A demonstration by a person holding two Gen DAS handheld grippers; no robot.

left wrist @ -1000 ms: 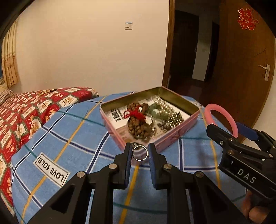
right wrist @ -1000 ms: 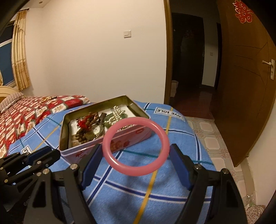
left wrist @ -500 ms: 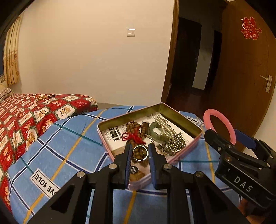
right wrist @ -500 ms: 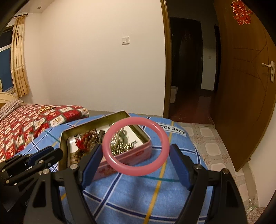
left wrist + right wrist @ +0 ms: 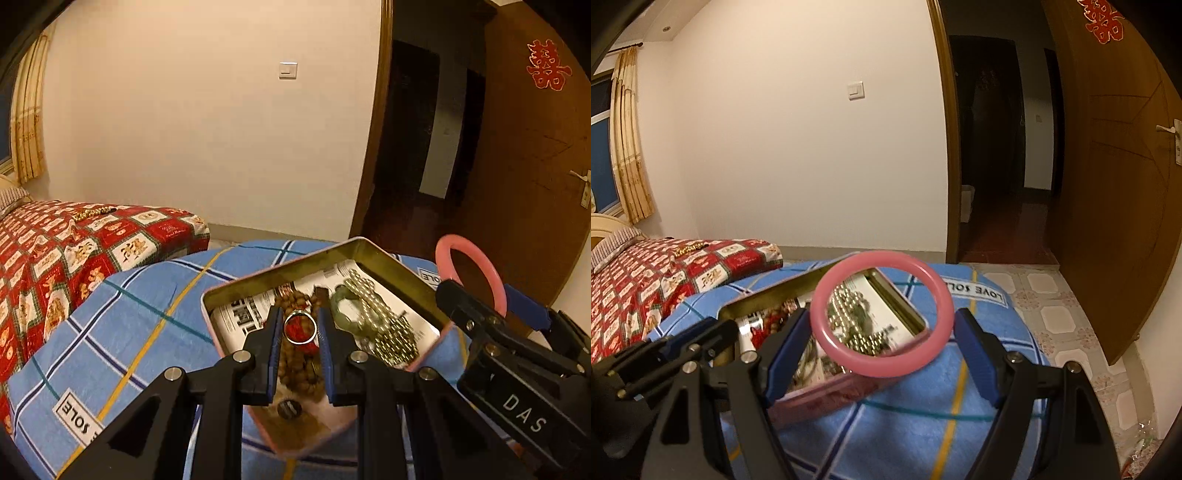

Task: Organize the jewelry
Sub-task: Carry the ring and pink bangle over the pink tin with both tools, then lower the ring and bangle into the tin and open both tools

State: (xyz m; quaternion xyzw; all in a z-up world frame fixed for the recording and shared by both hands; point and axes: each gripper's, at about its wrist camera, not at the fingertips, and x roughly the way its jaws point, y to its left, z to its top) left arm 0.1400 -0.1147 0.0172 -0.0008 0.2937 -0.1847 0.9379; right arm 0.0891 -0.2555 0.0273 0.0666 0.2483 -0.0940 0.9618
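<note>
My left gripper (image 5: 300,328) is shut on a small silver ring (image 5: 286,334), held above the near part of the open pink tin (image 5: 280,271). Inside the tin lie a brown bead bracelet with a red tassel (image 5: 295,373), a green bangle (image 5: 341,308) and a string of shiny beads (image 5: 384,328). My right gripper (image 5: 881,317) is shut on a pink bangle (image 5: 886,367), held upright over the tin's right side (image 5: 768,295). The left wrist view shows that bangle (image 5: 491,280) at the right, and the right wrist view shows the left gripper (image 5: 683,343) low at the left.
The tin rests on a blue plaid blanket (image 5: 129,314). Behind it lies a red patterned bedcover (image 5: 55,258) with a gold bead string (image 5: 94,211) on it. To the right are tiled floor (image 5: 1052,317) and an open wooden door (image 5: 1115,184).
Both grippers have moved forward toward the tin. The ring went from short of the tin's near wall to above its contents, and the bangle now overlaps the tin's inside.
</note>
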